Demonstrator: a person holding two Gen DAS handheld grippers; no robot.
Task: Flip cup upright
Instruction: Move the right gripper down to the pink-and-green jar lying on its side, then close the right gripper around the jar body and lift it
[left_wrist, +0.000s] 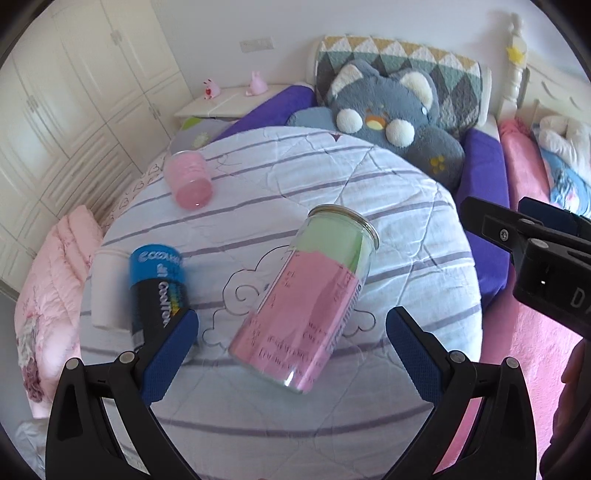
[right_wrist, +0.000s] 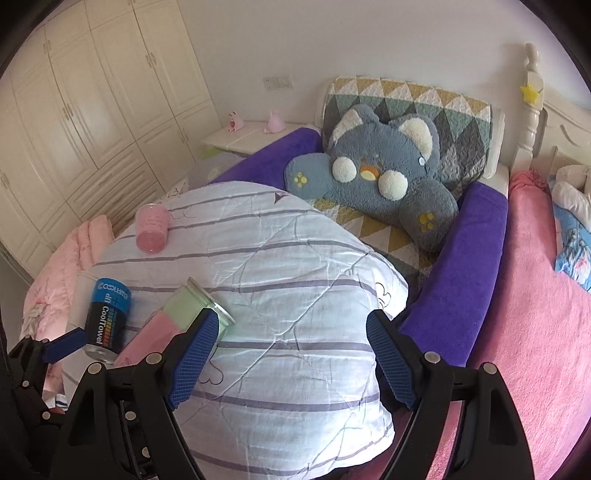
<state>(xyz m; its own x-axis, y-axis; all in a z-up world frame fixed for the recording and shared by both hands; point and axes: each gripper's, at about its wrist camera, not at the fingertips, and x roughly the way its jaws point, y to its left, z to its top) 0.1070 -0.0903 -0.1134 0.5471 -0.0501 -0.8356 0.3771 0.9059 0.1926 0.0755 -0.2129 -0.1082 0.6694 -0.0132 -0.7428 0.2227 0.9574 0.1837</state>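
Observation:
A tall clear glass cup (left_wrist: 310, 295) with a pink and green lining lies on its side on a white striped quilt (left_wrist: 280, 413), its rim pointing away to the upper right. My left gripper (left_wrist: 291, 350) is open, its blue fingers on either side of the cup's base end, not touching it. In the right wrist view the same cup (right_wrist: 173, 325) lies at the left, partly behind my left finger. My right gripper (right_wrist: 291, 354) is open and empty over the quilt (right_wrist: 288, 387), to the right of the cup.
A blue and black CoolTowel can (left_wrist: 159, 284) and a white cup (left_wrist: 105, 288) lie left of the glass cup. A small pink cup (left_wrist: 188, 181) lies further back left. A grey plush pillow (left_wrist: 399, 122) leans at the headboard. A pink blanket (right_wrist: 535, 332) is on the right.

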